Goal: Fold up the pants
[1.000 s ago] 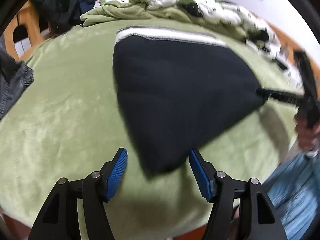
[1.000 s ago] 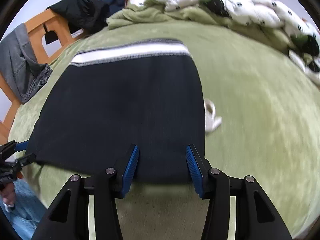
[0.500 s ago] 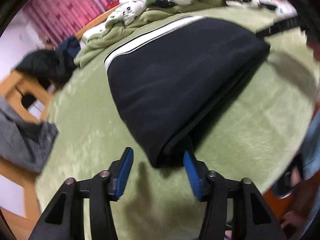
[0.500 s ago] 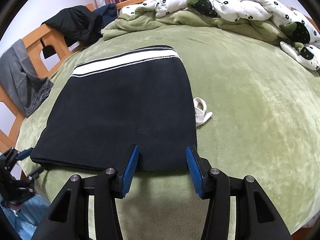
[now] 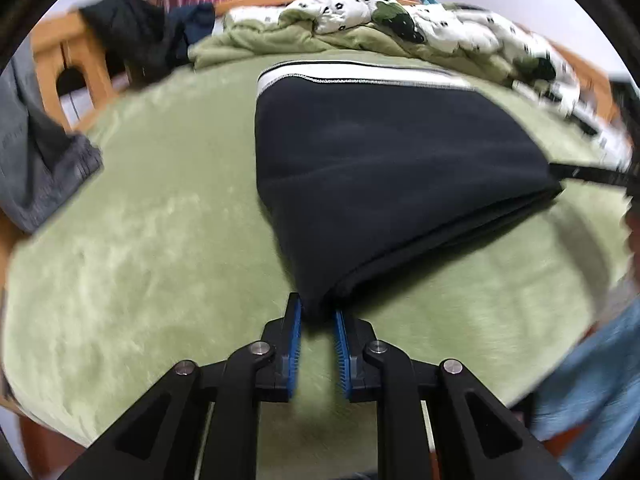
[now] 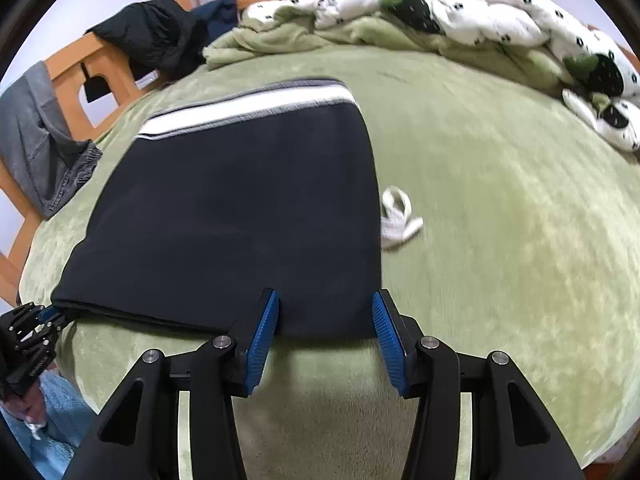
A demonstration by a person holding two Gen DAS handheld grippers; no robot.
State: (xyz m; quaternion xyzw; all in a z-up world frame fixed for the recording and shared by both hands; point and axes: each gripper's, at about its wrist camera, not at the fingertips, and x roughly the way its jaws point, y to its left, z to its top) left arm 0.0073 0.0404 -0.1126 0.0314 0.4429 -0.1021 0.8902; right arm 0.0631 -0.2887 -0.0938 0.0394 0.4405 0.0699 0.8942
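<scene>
Angled down over the bed (image 5: 132, 248) from its near edge, both grippers. Green blanket under all, crumpled spotted quilt (image 6: 472, 12) at the far side, dark jacket (image 6: 156, 36) on the wooden frame. Folded black pants (image 5: 384, 176) lay flat mid-bed, white stripe farthest away. Left gripper (image 5: 318, 314) just closing, nearly pinched on the near corner of the pants. Right gripper (image 6: 325, 312) half spread, straddling the other near corner, not squeezing. White scrap (image 6: 398, 220) just beside.
</scene>
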